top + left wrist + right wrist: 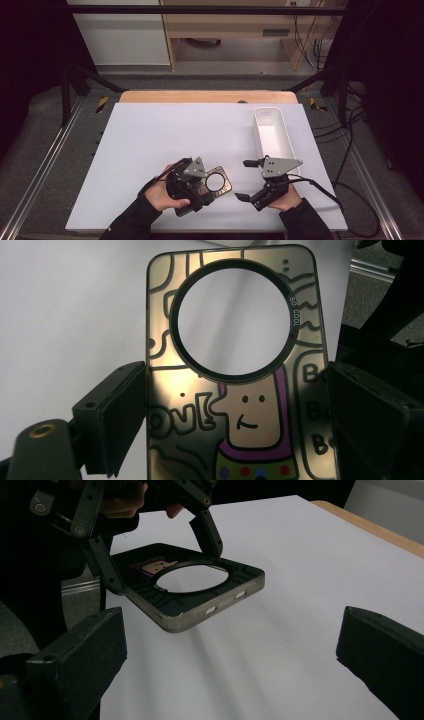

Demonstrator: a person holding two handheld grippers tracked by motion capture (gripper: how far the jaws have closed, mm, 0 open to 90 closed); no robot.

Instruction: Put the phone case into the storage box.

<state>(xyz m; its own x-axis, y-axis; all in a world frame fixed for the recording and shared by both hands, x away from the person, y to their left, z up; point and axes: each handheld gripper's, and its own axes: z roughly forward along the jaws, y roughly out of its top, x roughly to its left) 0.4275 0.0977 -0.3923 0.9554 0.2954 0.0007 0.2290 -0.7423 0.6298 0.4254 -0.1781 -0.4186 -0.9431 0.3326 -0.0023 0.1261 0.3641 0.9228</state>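
1. Item: phone case (235, 390), rectangular and mirror-finished, with cartoon line art, a purple-edged figure and a large round opening ringed in black. Location: lifted off the white tabletop (150, 145) near its front edge, left of centre, tilted so that one corner dips toward the sheet; its shadow lies on the surface beneath in the right gripper view.

2. Item: left hand-held gripper (200, 185). State: clamped on the phone case across its two long edges, one pad at each side, as the left gripper view shows. It carries the case alone.

3. Item: right hand-held gripper (245, 180). State: jaws wide apart, nothing between them. Location: just to the right of the case, apart from it, jaws pointing toward it; in the right gripper view the case (190, 587) sits ahead and between the two pads.

4. Item: white bin (272, 132), long and narrow, at the right of the tabletop beyond the right hand-held gripper. Nothing can be seen inside it.

5. Step in hand, as judged: the case is held aloft and presented to the free hand-held gripper, most likely for a handover or a two-handed grip.

6. Next move, as judged: the right hand-held gripper needs to advance level onto the free short end, clear of the side-button cutouts and the left pads, and close on the rim before the left lets go. The bin is a plausible destination.
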